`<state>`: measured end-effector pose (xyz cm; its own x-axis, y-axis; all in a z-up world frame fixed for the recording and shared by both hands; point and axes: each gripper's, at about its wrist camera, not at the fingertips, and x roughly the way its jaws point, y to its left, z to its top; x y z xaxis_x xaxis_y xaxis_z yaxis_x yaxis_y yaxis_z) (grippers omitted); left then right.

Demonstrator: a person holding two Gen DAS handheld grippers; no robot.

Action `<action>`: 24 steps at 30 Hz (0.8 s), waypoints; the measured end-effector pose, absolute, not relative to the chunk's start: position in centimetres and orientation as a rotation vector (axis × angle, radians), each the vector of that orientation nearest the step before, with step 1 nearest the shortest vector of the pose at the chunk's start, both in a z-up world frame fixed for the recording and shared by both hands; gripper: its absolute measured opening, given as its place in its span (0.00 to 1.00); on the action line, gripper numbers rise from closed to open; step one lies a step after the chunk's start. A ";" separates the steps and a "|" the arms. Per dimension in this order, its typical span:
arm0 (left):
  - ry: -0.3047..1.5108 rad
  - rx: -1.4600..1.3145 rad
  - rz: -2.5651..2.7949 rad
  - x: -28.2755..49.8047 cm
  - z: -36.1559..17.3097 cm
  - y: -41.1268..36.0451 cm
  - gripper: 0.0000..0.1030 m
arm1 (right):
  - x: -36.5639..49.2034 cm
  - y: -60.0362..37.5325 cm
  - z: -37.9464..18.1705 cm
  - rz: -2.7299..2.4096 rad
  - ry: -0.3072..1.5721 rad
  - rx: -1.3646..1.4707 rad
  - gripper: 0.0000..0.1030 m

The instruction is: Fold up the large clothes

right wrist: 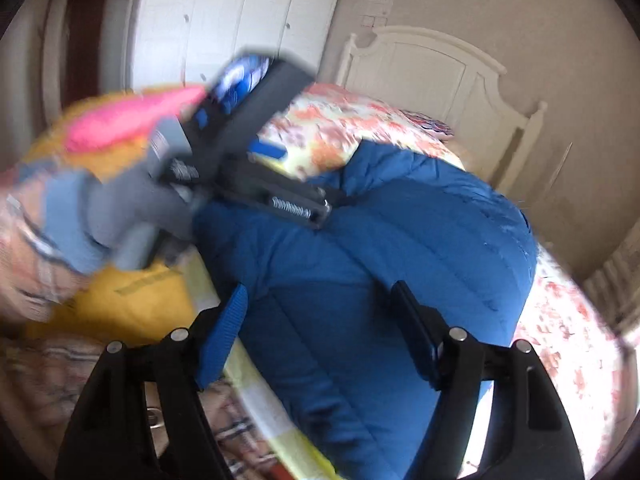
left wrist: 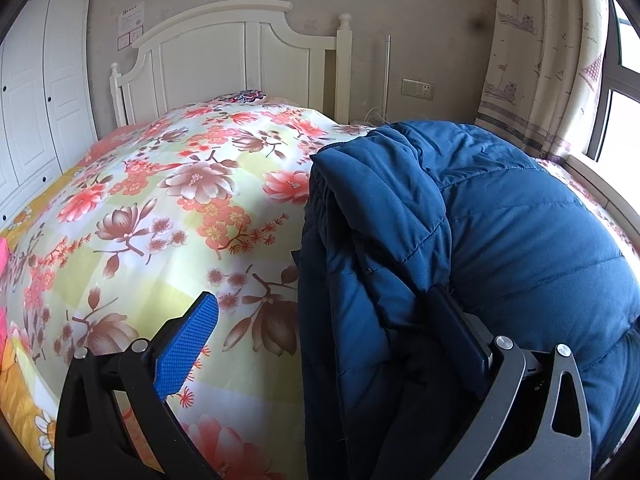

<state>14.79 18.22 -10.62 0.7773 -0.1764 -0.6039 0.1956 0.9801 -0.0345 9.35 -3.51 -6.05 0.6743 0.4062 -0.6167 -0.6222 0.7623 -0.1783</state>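
We see the blue puffer jacket [left wrist: 480,220] lying folded in layers on the floral bedspread [left wrist: 168,184], on the bed's right half w/ the white headboard [left wrist: 224,52] far behind. Our left gripper [left wrist: 324,320] is spread wide: its left blue pad [left wrist: 188,348] hangs over bare bedspread, its right finger sits against the jacket's near fold, nothing pinched btwn them. Our right gripper [right wrist: 320,328] hovers above the jacket [right wrist: 400,248], jaws apart, not clamping any cloth. In the right wrist view a gloved hand [right wrist: 104,216] holds the left gripper [right wrist: 272,176] at the jacket's far left edge; that pic is blurred.
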 end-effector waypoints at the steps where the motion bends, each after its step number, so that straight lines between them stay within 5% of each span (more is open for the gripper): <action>1: 0.653 0.022 -0.204 14.8 -10.6 18.3 0.96 | 9.5 -5.1 -5.2 0.588 0.576 -0.323 0.77; 4: 0.669 -0.001 -0.210 14.9 -10.7 18.6 0.96 | 11.7 -11.4 -4.2 0.524 0.588 -0.022 0.96; 11: 0.902 -0.264 -0.381 17.4 -11.9 21.5 0.96 | 18.3 -20.1 -9.8 0.464 0.857 0.532 0.98; 24: 1.136 -0.546 -0.755 19.0 -13.9 21.6 0.96 | 21.8 -18.7 -13.0 0.605 0.994 0.623 0.98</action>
